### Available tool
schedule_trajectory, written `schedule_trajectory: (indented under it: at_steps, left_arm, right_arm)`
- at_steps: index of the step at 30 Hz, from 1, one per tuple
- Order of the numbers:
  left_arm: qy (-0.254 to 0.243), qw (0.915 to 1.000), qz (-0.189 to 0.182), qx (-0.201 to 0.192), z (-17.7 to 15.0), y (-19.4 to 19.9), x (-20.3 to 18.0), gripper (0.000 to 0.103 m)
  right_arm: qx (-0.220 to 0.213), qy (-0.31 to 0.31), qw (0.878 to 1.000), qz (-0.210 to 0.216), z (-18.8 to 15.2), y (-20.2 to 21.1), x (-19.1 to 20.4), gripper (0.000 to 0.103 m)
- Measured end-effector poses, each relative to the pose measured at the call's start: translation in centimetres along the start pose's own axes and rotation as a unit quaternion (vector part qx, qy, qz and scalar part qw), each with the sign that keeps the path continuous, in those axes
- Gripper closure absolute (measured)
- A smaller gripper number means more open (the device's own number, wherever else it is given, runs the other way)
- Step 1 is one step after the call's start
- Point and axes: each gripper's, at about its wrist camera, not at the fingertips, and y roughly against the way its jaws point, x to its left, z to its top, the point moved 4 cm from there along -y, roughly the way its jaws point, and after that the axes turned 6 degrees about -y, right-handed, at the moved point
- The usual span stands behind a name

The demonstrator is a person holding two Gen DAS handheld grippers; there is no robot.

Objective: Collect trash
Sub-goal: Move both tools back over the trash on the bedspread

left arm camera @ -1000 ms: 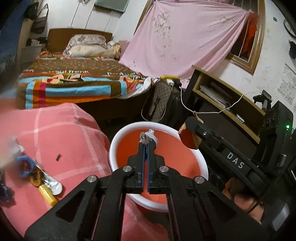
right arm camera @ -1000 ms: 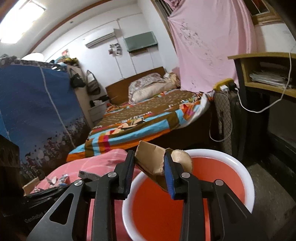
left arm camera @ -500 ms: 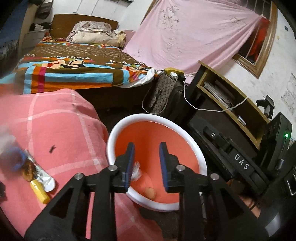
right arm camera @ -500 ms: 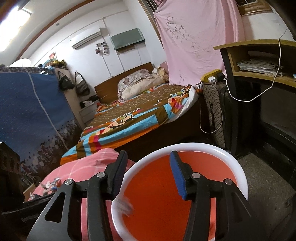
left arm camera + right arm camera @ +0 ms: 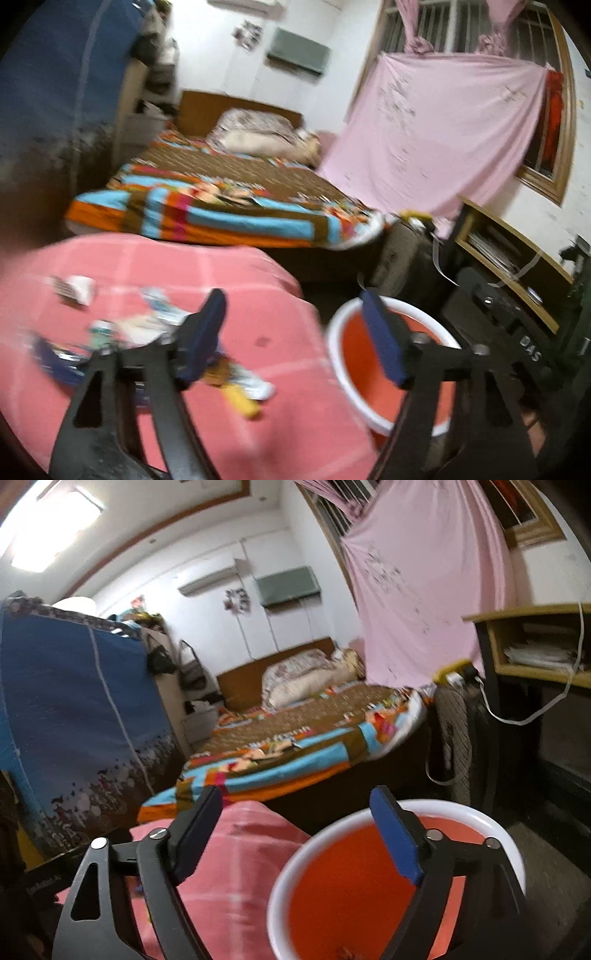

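A white-rimmed orange bucket [image 5: 354, 354] [image 5: 369, 878] stands on the floor beside a table under a pink checked cloth [image 5: 221, 413] [image 5: 236, 871]. Loose wrappers [image 5: 162, 317], a white packet [image 5: 77, 288] and a yellow piece [image 5: 245, 404] lie blurred on that cloth. My left gripper [image 5: 295, 336] hangs over the table's edge between trash and bucket; its jaws are opening with nothing between them. My right gripper [image 5: 306, 830] hovers at the bucket's near rim, jaws opening and empty. A small scrap [image 5: 345, 952] shows at the bucket's bottom.
A bed with a striped blanket [image 5: 229, 206] fills the space behind the table. A dark bag [image 5: 402, 254], a wooden shelf [image 5: 509, 258] with a white cable, and a pink sheet [image 5: 436, 133] stand at the right. A blue wardrobe cover [image 5: 74, 709] is at the left.
Both grippers let go of their trash over the bucket and their jaws spread wide. My left gripper swung left and tipped up toward the table; the right one lifted slightly.
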Motion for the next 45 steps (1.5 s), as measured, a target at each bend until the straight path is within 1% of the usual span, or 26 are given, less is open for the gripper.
schedule_trajectory:
  at_steps: [1, 2, 4, 5, 7, 10, 14, 17, 20, 22, 24, 27, 30, 32, 33, 35, 38, 39, 40, 41, 43, 44, 45]
  left_arm:
    - [0.002, 0.9998, 0.014, -0.011, 0.1, 0.6, 0.9, 0.028]
    - [0.004, 0.9993, 0.028, -0.023, 0.2, 1.3, 1.8, 0.026]
    - [0.005, 0.9979, 0.052, -0.038, 0.3, 2.5, 3.5, 0.013]
    - [0.006, 0.9962, 0.072, -0.048, 0.3, 3.2, 4.6, 0.011]
    - [0.011, 0.9928, 0.1, -0.065, 0.3, 4.6, 6.6, 0.011]
    - [0.017, 0.9882, 0.13, -0.079, 0.0, 6.2, 9.1, 0.011]
    - [0.019, 0.9811, 0.17, -0.091, -0.8, 8.0, 11.5, 0.011]
    - [0.018, 0.9762, 0.193, -0.097, -1.7, 9.4, 13.1, 0.011]
    - [0.006, 0.9713, 0.215, -0.101, -2.4, 10.3, 13.9, 0.011]
    - [-0.002, 0.9699, 0.223, -0.098, -2.8, 10.4, 14.1, 0.011]
    - [-0.005, 0.9712, 0.222, -0.085, -3.3, 10.4, 14.7, 0.011]
    - [0.001, 0.975, 0.213, -0.064, -3.9, 10.3, 15.2, 0.011]
    - [0.015, 0.9788, 0.202, -0.031, -4.1, 9.2, 15.7, 0.012]
    - [0.024, 0.9779, 0.208, -0.008, -4.3, 8.3, 16.0, 0.013]
    - [0.029, 0.9764, 0.214, 0.003, -4.5, 7.9, 16.1, 0.015]
    - [0.043, 0.975, 0.217, 0.024, -4.8, 7.1, 16.6, 0.019]
    - [0.065, 0.9751, 0.205, 0.055, -5.3, 5.7, 17.0, 0.03]
    - [0.071, 0.9753, 0.199, 0.066, -5.4, 5.2, 17.0, 0.036]
    - [0.079, 0.9756, 0.19, 0.077, -5.6, 4.7, 17.0, 0.042]
    - [0.083, 0.9758, 0.184, 0.085, -5.7, 4.3, 17.1, 0.044]
    - [0.097, 0.9759, 0.166, 0.102, -6.1, 3.5, 17.2, 0.057]
    - [0.108, 0.9754, 0.156, 0.112, -6.3, 3.1, 17.2, 0.061]
    - [0.116, 0.9748, 0.149, 0.119, -6.5, 2.8, 17.2, 0.068]
  right_arm:
    - [-0.007, 0.004, 1.0, 0.008, 0.0, -0.1, 0.9, 0.011]
    - [-0.012, 0.006, 1.0, 0.014, -0.1, -0.1, 1.5, 0.006]
    - [-0.021, 0.012, 0.999, 0.034, -0.3, -0.2, 3.0, 0.0]
    - [-0.025, 0.016, 0.999, 0.042, -0.4, -0.3, 3.7, 0.0]
    - [-0.03, 0.03, 0.997, 0.058, -0.8, -0.5, 5.4, 0.0]
    - [-0.037, 0.06, 0.995, 0.071, -1.5, -0.7, 7.7, 0.0]
    - [-0.045, 0.099, 0.99, 0.084, -2.3, -0.7, 10.3, 0.0]
    - [-0.041, 0.127, 0.987, 0.092, -3.2, -0.9, 12.0, 0.0]
    - [-0.027, 0.146, 0.984, 0.101, -4.2, -1.4, 13.3, 0.0]
    - [-0.013, 0.154, 0.982, 0.107, -4.7, -1.7, 13.8, 0.0]
    - [0.006, 0.162, 0.981, 0.109, -5.3, -2.2, 14.4, 0.0]
    - [0.046, 0.174, 0.978, 0.104, -6.4, -3.4, 14.9, 0.0]
    - [0.091, 0.172, 0.975, 0.107, -7.5, -4.8, 15.3, 0.0]
    - [0.125, 0.173, 0.972, 0.103, -8.3, -5.7, 15.5, 0.0]
    - [0.137, 0.173, 0.97, 0.1, -8.7, -6.1, 15.6, 0.001]
    - [0.158, 0.176, 0.967, 0.099, -9.4, -6.7, 15.8, 0.01]
    - [0.186, 0.183, 0.96, 0.098, -10.3, -7.3, 16.1, 0.018]
    - [0.195, 0.184, 0.958, 0.1, -10.5, -7.6, 16.1, 0.019]
    - [0.206, 0.184, 0.956, 0.103, -10.9, -7.8, 16.2, 0.022]
    - [0.214, 0.184, 0.954, 0.106, -11.1, -8.0, 16.3, 0.025]
    - [0.231, 0.186, 0.949, 0.109, -11.7, -8.4, 16.4, 0.03]
    - [0.239, 0.188, 0.946, 0.109, -12.0, -8.6, 16.5, 0.033]
    - [0.246, 0.189, 0.944, 0.11, -12.2, -8.8, 16.6, 0.034]
